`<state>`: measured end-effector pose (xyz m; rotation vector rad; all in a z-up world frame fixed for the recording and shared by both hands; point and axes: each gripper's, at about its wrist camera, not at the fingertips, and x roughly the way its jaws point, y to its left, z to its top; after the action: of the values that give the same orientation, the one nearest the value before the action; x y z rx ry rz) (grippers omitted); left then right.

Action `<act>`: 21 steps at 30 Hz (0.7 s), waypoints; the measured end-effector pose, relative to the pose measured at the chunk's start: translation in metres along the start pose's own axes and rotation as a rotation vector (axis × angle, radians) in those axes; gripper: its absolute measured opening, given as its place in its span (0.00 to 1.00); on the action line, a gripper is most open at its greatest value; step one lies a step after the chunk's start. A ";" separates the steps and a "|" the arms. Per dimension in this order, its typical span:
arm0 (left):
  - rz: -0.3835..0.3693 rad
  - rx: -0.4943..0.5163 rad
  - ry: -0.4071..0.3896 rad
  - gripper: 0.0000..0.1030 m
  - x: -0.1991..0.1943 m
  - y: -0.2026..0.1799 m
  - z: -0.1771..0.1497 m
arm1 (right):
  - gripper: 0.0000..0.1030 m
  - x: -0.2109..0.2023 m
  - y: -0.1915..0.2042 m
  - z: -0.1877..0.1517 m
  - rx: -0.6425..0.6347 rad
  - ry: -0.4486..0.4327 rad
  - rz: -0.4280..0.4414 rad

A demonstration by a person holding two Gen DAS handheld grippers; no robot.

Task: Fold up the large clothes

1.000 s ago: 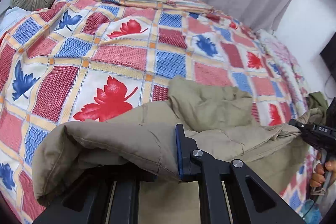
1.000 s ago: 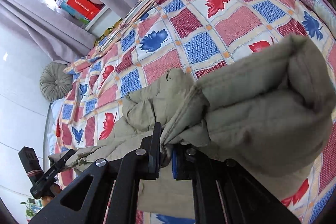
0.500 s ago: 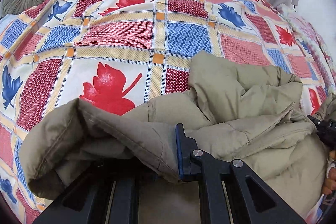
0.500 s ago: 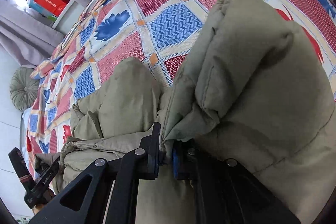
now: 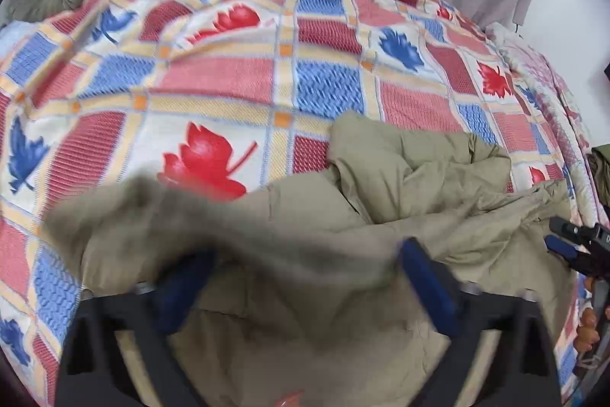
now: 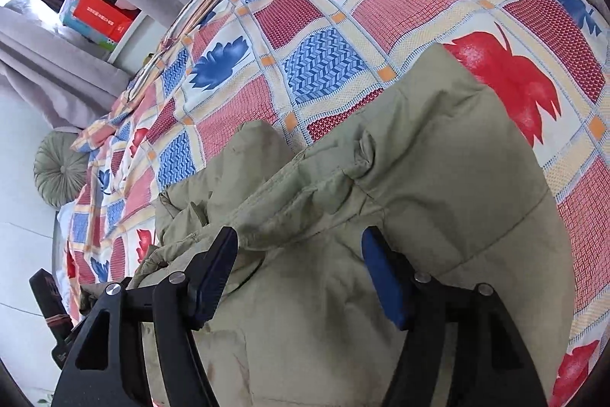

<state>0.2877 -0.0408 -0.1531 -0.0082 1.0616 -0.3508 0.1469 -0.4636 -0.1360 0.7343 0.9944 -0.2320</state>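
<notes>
Puffy quilted olive jacket (image 6: 400, 178) slumps on the leaf-patterned woven bedspread (image 5: 228, 82); left gripper (image 5: 301, 277) and right gripper (image 6: 299, 273), clamped earlier, now gape wide, empty

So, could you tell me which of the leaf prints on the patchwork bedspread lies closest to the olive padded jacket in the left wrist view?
The big red maple leaf: the olive padded jacket overlaps its lower edge, unlike the others.

In the left wrist view, motion blur smears the near fold of the khaki jacket (image 5: 236, 227) and both blue pads of the left claw (image 5: 301, 273). The jacket's near edge runs off the bottom of both views. The bedspread (image 5: 213, 82) beneath it is hidden. Box lettering on the far shelf (image 6: 100, 16) is too small to read.
</notes>
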 end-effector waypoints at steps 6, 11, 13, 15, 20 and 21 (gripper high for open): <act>0.045 0.019 -0.014 1.00 -0.024 0.009 -0.011 | 0.69 -0.010 -0.002 -0.020 -0.037 0.012 -0.042; -0.046 -0.032 0.053 1.00 -0.034 0.021 -0.039 | 0.69 -0.024 -0.009 -0.038 -0.014 0.014 -0.021; -0.050 -0.045 0.070 1.00 -0.038 0.022 -0.051 | 0.69 -0.031 -0.011 -0.044 -0.004 0.014 -0.006; -0.066 -0.064 0.077 1.00 -0.046 0.023 -0.064 | 0.69 -0.040 -0.013 -0.050 0.003 0.015 0.010; -0.151 -0.150 0.112 1.00 -0.070 0.032 -0.110 | 0.69 -0.064 -0.022 -0.077 0.044 0.023 0.063; -0.165 -0.166 0.123 1.00 -0.073 0.032 -0.121 | 0.69 -0.069 -0.025 -0.085 0.061 0.026 0.079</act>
<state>0.1615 0.0300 -0.1561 -0.2262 1.2131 -0.4155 0.0392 -0.4367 -0.1183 0.8324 0.9842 -0.1846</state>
